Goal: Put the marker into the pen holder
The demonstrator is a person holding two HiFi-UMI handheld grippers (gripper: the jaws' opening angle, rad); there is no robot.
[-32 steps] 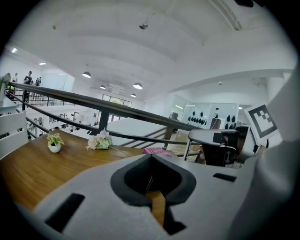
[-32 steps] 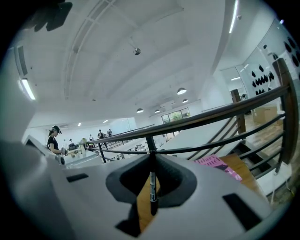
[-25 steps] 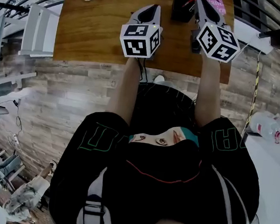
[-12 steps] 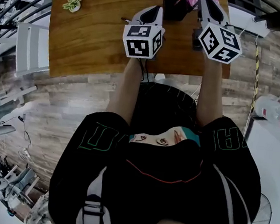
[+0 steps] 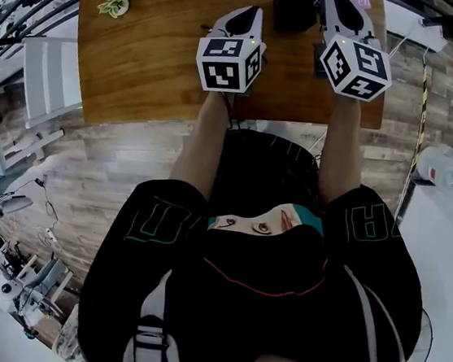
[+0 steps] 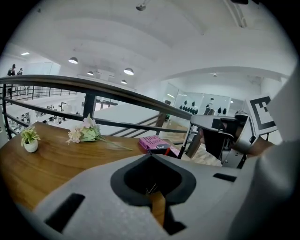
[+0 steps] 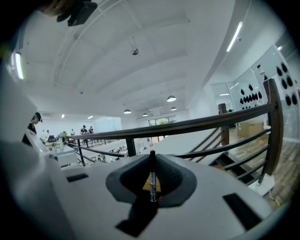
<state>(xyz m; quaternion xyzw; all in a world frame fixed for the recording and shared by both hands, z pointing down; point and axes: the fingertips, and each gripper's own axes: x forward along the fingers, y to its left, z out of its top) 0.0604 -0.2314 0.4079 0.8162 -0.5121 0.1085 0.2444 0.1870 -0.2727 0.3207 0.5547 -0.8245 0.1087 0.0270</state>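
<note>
As I compare with a second ago, the left gripper (image 5: 247, 13) sits farther in from the table's (image 5: 159, 61) near edge, its jaws together on nothing. The right gripper (image 7: 152, 157) pinches the marker (image 7: 152, 180) upright, jaws narrowly apart round it, just right of the pen holder (image 5: 293, 8) by the far edge. Bare wood runs left to a small plant (image 5: 114, 4).

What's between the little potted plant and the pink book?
A bunch of pale flowers lies on the wooden table between the potted plant and the pink book; the left gripper view shows it.
</note>
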